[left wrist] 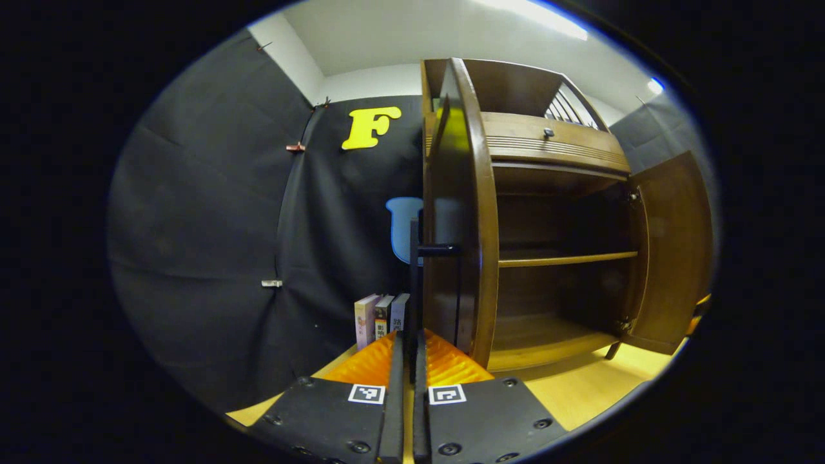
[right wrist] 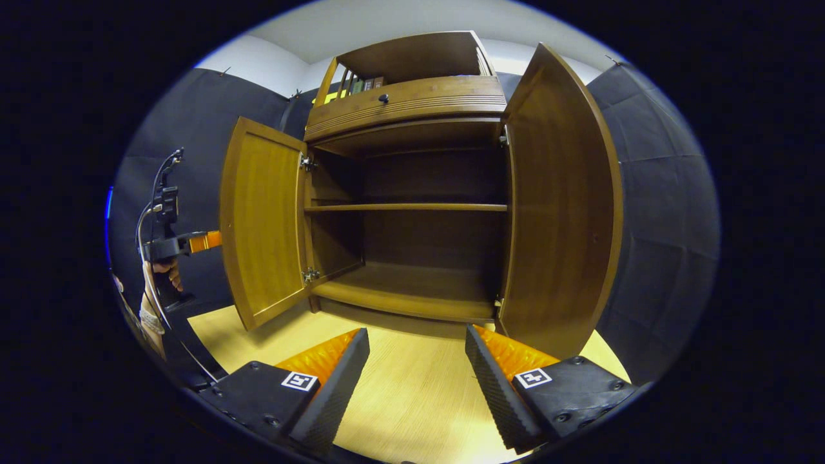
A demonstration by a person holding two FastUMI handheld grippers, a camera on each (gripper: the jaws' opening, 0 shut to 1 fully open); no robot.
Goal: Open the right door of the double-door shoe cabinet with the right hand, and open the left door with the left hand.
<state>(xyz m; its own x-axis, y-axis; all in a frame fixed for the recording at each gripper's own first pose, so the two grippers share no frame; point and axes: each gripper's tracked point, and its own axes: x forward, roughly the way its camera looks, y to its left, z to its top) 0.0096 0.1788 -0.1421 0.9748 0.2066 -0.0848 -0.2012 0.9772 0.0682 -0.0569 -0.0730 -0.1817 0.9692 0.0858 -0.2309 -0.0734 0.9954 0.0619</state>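
- Two doors, both swung wide: in the right gripper view the cabinet fills mid-frame, its dark inside on show.
- Left door stands open at centre-left of that view, inner face to the camera; right door stands open at centre-right, tall and curved.
- One shelf runs across the middle of the opening, nothing visible on it or on the floor panel below.
- Right gripper sits low in its own view, jaws spread wide with nothing between them, bare worktop showing in the gap, apart from the cabinet.
- Far left of the right gripper view: the left gripper, a hand behind it, reaching to the outer side of the left door.
- In the left gripper view, jaws are nearly together at bottom centre, closed on the dark bar handle that stands off the left door's outer face.
- That door appears edge-on at centre there, the right door at far right.
- Three books stand upright on the worktop, lower centre, just left of the handle.
- Above the doors, a drawer with a small knob.
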